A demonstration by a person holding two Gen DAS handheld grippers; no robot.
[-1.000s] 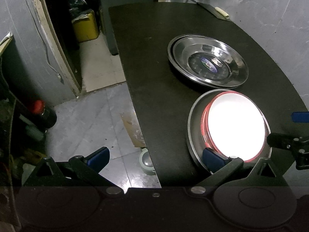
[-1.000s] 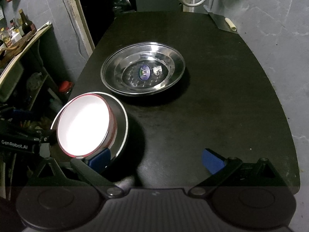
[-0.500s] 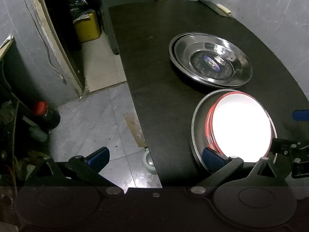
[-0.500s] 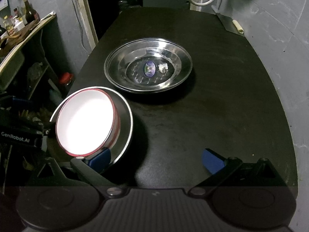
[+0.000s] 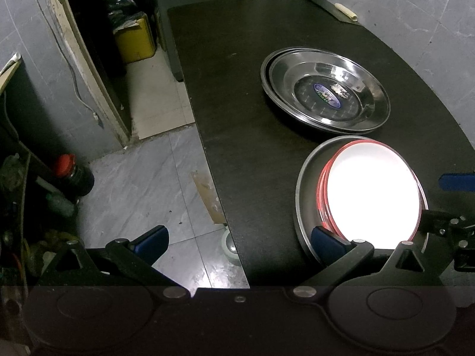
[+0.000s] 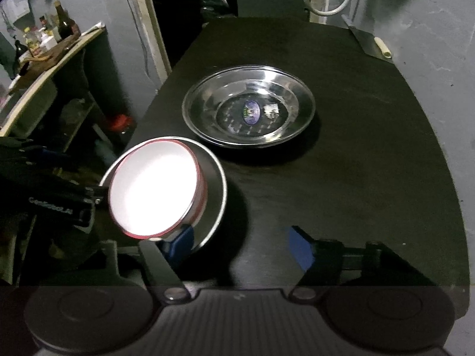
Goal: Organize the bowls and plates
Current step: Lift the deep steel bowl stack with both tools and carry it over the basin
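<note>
Right wrist view: my right gripper, jaws just closing, empty; left gripper open. Red-rimmed white bowl sits in a steel plate.

I see a matt black table, slightly scuffed. The far steel plates look polished and mirror-glossy. The near steel plate is duller metal; on it a red-rimmed bowl has a smooth, glaring white inside. Floor tiles look glossy grey stone.
</note>
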